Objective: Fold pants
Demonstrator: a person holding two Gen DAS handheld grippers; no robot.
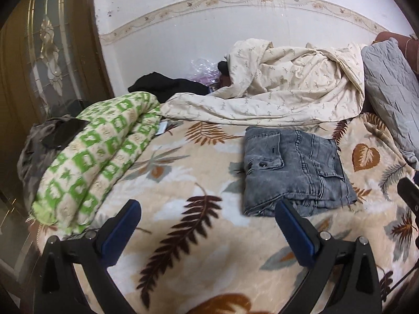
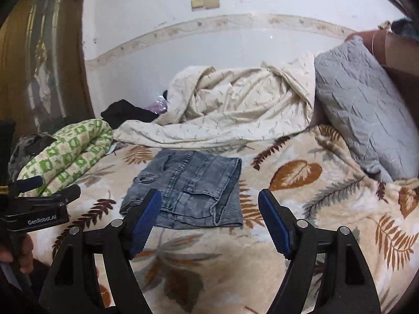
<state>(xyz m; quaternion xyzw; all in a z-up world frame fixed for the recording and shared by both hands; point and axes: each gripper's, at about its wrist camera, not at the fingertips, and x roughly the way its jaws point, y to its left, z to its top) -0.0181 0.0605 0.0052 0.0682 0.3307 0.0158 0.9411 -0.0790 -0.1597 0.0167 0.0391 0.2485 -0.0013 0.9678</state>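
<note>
Grey denim pants (image 1: 293,170) lie folded into a compact rectangle on the leaf-patterned blanket (image 1: 183,172); they also show in the right wrist view (image 2: 188,188). My left gripper (image 1: 207,206) is open and empty, held above the blanket just in front and left of the pants. My right gripper (image 2: 209,196) is open and empty, hovering in front of the pants' near edge. The left gripper's body (image 2: 39,209) shows at the left of the right wrist view.
A rolled green-and-cream blanket (image 1: 97,157) lies at the left. A crumpled cream duvet (image 1: 282,89) and black clothing (image 1: 167,86) lie behind the pants by the wall. A grey pillow (image 2: 366,110) leans at the right. A wooden door (image 1: 47,52) stands at the left.
</note>
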